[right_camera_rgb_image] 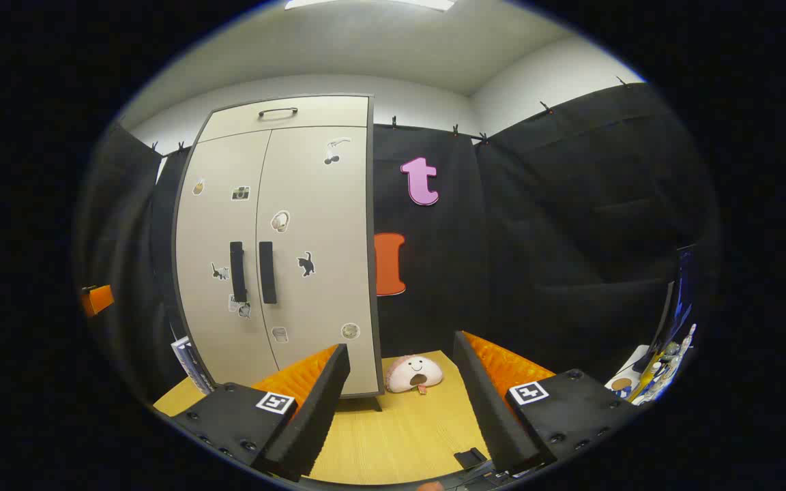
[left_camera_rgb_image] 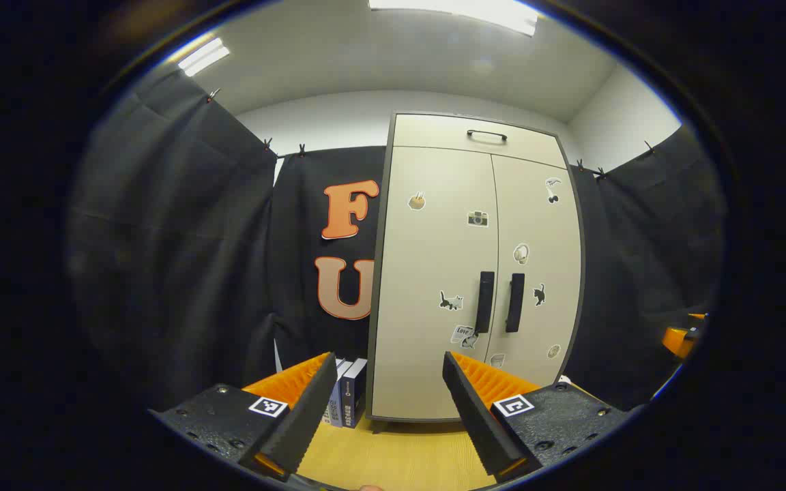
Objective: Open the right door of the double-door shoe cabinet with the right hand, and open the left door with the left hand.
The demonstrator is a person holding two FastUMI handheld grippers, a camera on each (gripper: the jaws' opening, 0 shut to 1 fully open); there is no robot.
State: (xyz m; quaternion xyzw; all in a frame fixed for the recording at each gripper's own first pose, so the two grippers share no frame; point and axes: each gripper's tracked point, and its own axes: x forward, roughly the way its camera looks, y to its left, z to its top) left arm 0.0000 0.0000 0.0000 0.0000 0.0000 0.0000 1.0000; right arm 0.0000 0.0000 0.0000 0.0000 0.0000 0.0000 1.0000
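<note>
Our left gripper (left_camera_rgb_image: 379, 409) sits at the bottom of the left gripper view with its fingers spread wide and nothing between them; our right gripper (right_camera_rgb_image: 400, 402) shows the same wide, empty gap at the bottom of the right gripper view. Both are well apart from the cabinet (left_camera_rgb_image: 475, 266), which stands right of centre in the left gripper view and left of centre in the right gripper view, both doors closed. The left handle (left_camera_rgb_image: 484, 301) and right handle (left_camera_rgb_image: 515, 302) hang side by side at the seam, just beside each other. We judge that closeness the main risk: a wide gripper coming in could catch both handles, or the wrong one, and opening the two doors together could bring our hands into each other. The cabinet might also rock if we pull off-axis. It stands on a pale wooden floor (right_camera_rgb_image: 393, 436), with books (left_camera_rgb_image: 348, 402) at its lower left in the left gripper view and a soft toy (right_camera_rgb_image: 413, 374) near its lower right corner. Black cloth walls surround the booth under a white ceiling.
</note>
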